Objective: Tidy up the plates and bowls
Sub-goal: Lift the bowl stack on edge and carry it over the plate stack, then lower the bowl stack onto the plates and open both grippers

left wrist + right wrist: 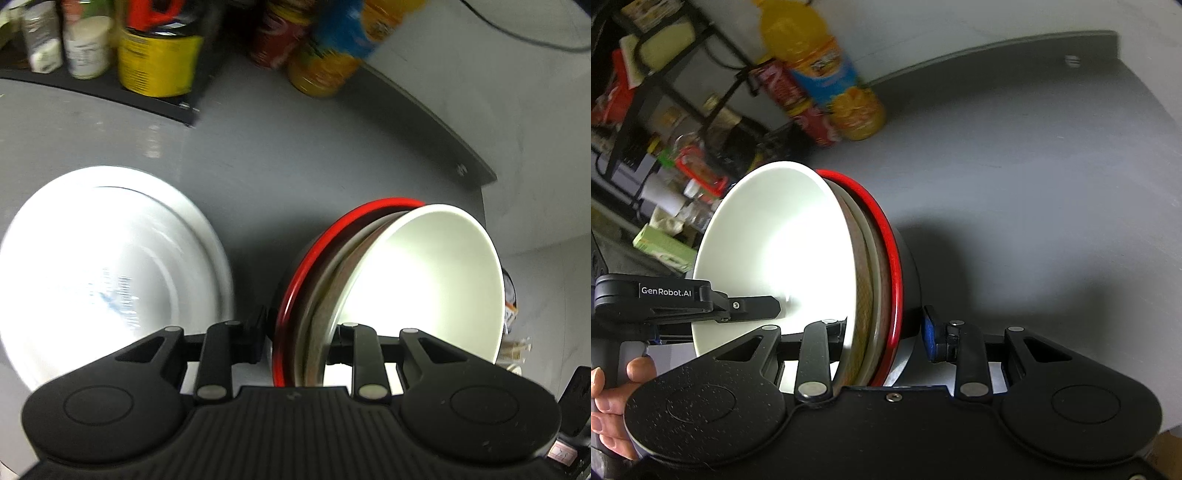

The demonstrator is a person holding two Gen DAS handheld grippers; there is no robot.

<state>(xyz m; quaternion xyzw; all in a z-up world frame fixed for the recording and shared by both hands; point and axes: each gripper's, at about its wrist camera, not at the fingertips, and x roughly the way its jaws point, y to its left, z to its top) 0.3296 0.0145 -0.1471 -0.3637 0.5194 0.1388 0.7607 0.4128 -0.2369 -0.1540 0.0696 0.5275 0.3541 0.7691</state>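
Note:
A nested stack of bowls, white bowl (417,280) innermost, a brown-rimmed bowl (325,295) around it and a black bowl with a red rim (306,266) outermost, is held tilted above the grey table. My left gripper (297,339) is shut on the stack's rim. My right gripper (886,332) grips the same stack (783,251) from the opposite side, jaws closed on the rims. The left gripper (753,306) also shows in the right wrist view, reaching into the white bowl. A large white plate (110,266) lies flat on the table, left of the stack.
The grey table (1034,184) stretches to the right, its edge (461,147) close by. An orange juice bottle (827,74) and a red can (798,107) stand at the back. A black shelf holds a yellow tin (159,62) and jars (88,48).

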